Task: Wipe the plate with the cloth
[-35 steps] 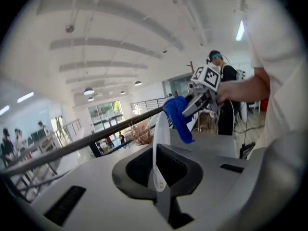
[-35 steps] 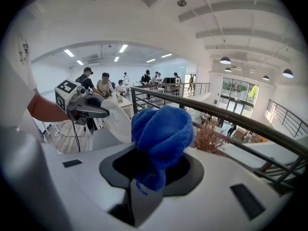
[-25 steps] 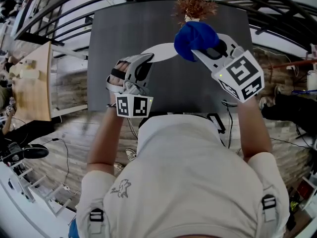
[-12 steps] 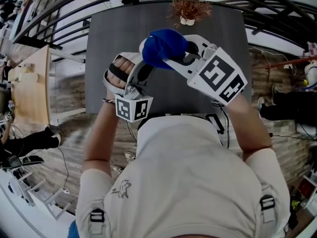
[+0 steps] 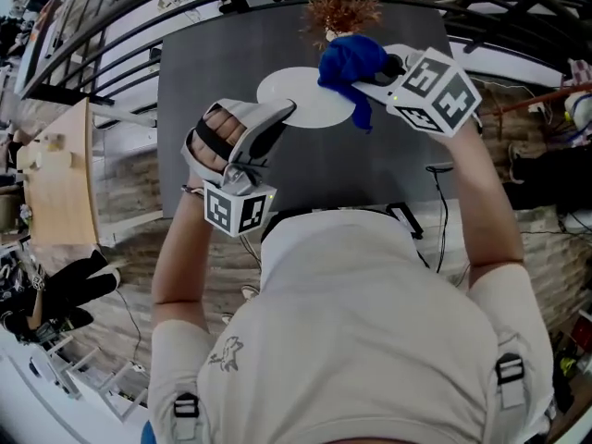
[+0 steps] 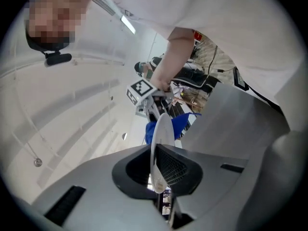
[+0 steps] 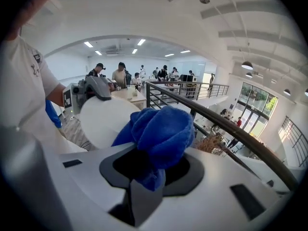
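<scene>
A white plate (image 5: pixel 301 98) hangs above the dark table, held at its near-left rim by my left gripper (image 5: pixel 285 111), which is shut on it. In the left gripper view the plate (image 6: pixel 161 143) stands edge-on between the jaws of the left gripper (image 6: pixel 158 171). My right gripper (image 5: pixel 370 74) is shut on a bunched blue cloth (image 5: pixel 350 63), which rests against the plate's right edge. In the right gripper view the cloth (image 7: pixel 161 131) fills the jaws of the right gripper (image 7: pixel 153 172), and the plate (image 7: pixel 107 120) shows just behind it to the left.
Below both hands lies the dark table (image 5: pixel 370 169). A dried plant in a small pot (image 5: pixel 338 12) stands at its far edge. Curved railings run behind, and a wooden table (image 5: pixel 60 183) sits to the left. Cables lie on the floor to the right.
The right gripper swept the cloth left across the plate, then back to its right edge. The left gripper has rolled and lifted the plate a little.
</scene>
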`<state>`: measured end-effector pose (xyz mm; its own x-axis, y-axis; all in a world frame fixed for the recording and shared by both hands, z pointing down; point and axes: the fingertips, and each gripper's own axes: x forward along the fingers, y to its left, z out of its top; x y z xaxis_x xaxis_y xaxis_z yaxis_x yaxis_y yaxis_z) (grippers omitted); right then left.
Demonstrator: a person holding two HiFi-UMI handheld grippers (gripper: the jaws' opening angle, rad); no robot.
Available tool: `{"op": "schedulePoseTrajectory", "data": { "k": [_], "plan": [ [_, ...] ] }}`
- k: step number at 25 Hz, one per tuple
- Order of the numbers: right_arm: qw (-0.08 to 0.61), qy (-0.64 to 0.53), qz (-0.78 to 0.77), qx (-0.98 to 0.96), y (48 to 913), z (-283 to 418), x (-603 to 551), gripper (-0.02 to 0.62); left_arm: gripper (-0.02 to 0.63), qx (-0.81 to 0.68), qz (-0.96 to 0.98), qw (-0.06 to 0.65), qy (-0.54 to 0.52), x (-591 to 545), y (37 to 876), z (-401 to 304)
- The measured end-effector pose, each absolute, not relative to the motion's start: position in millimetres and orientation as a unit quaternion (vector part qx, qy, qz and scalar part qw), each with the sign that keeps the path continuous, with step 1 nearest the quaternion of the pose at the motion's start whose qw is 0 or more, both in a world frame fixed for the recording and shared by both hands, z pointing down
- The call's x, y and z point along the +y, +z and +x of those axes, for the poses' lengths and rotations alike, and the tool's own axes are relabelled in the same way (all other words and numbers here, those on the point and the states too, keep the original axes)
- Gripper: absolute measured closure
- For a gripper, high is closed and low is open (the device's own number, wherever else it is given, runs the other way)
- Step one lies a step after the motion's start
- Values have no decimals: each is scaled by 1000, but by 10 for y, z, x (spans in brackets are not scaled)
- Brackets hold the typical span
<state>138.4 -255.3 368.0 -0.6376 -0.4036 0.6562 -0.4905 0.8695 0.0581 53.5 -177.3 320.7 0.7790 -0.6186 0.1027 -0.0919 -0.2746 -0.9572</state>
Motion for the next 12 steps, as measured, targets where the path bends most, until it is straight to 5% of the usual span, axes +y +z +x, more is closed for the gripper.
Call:
{"op": "schedulePoseTrajectory", "data": {
  "k": [12],
  "plan": [
    [304,54,143,-940,3193,827,-2380,472,583,179,-764,589,-194,-1479,3074,992]
  ]
}}
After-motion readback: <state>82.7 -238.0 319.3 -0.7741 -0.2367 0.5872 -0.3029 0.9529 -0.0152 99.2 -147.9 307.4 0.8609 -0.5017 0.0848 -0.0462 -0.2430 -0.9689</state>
